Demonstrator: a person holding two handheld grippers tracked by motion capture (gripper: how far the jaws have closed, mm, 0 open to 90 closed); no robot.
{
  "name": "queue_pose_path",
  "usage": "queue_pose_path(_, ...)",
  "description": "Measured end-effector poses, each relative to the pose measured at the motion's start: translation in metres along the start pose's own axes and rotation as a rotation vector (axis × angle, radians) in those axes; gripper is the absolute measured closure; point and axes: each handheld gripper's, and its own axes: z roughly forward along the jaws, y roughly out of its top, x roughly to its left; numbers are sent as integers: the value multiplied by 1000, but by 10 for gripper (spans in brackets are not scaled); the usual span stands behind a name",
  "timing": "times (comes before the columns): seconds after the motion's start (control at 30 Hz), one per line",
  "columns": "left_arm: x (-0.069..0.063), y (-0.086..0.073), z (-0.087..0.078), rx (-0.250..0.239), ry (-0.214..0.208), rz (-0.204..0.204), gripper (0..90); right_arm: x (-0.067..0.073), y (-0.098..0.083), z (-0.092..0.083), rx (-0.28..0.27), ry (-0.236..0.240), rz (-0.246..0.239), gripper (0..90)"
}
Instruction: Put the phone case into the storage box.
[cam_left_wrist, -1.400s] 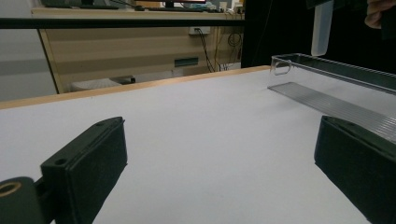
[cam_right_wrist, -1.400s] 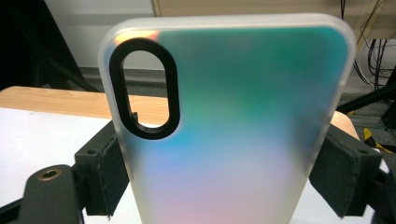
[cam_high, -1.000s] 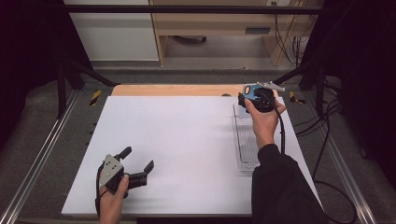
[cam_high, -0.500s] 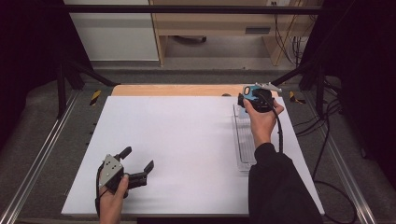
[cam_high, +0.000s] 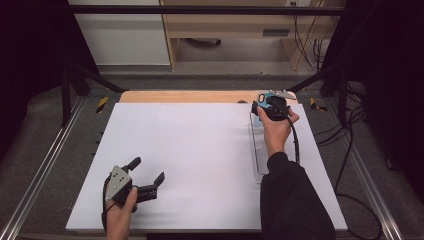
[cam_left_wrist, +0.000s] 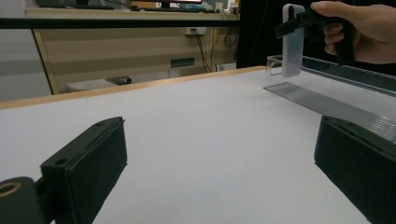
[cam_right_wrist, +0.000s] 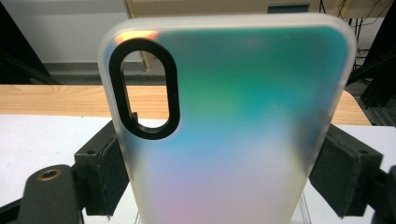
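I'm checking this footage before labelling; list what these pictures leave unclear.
- Phone case, right gripper view: bottom end cut off by the frame edge.
- Clear tray, high view: its near end hidden by the sleeve.
- Right gripper, high view: jaws too small to make out.

Phone case (cam_right_wrist: 233, 140) — frosted translucent, iridescent teal-to-pink, black-ringed oval camera cutout. Held upright over the far end of the clear tray (cam_high: 258, 155) — tabletop's far right corner.
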Motion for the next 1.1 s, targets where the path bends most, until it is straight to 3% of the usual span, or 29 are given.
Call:
queue_pose_path(0.57,-1,0,-1,-3,0,1,15,-2,-1,2,8,-6,7,170)
queue_pose_path(0.7,-1,0,0,2,-6,2,14,-4,-3,4,23,-6,30,170)
queue_pose_path(1.1,-1,0,-1,0,-6,1,14,-2,-5,8,31,-16,7,170)
